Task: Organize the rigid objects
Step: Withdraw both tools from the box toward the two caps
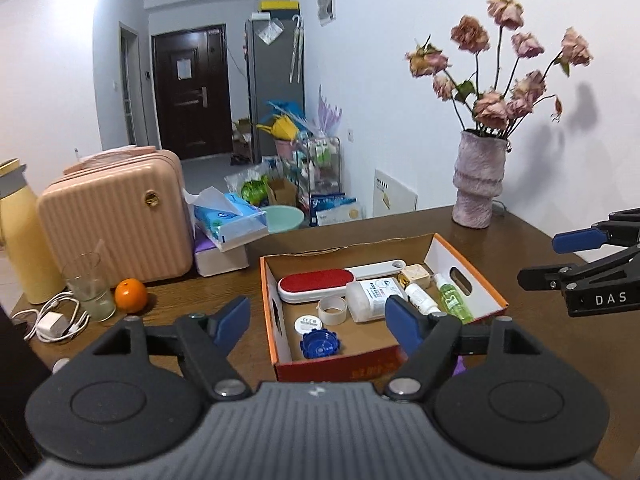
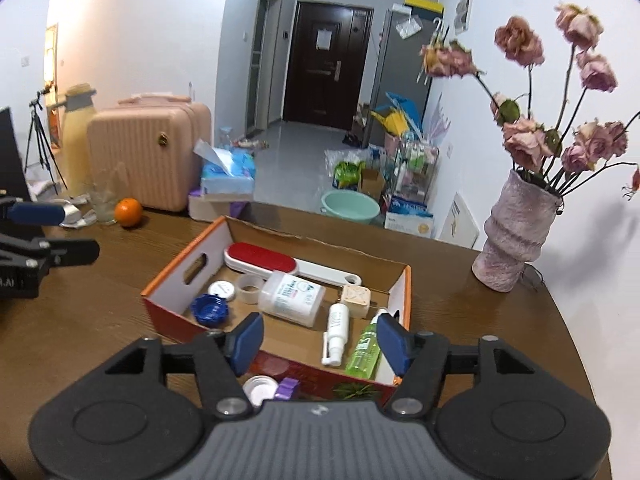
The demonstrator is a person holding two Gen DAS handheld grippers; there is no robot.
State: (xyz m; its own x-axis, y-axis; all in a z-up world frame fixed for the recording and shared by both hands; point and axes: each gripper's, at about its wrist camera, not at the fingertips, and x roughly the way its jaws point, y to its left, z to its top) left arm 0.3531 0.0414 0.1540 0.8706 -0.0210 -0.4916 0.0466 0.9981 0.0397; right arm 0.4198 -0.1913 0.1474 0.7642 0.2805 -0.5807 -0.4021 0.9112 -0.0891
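Observation:
An orange-edged cardboard box stands on the brown table. In it lie a red and white lint brush, a white jar, a tape roll, a blue cap, a white spray bottle and a green spray bottle. My left gripper is open and empty, held above the box's near side. My right gripper is open and empty above the box's near right end. A white lid and a purple piece lie in front of the box.
A vase of dried roses stands at the back right. A pink case, tissue boxes, a glass, an orange, a white charger and a yellow flask fill the left side.

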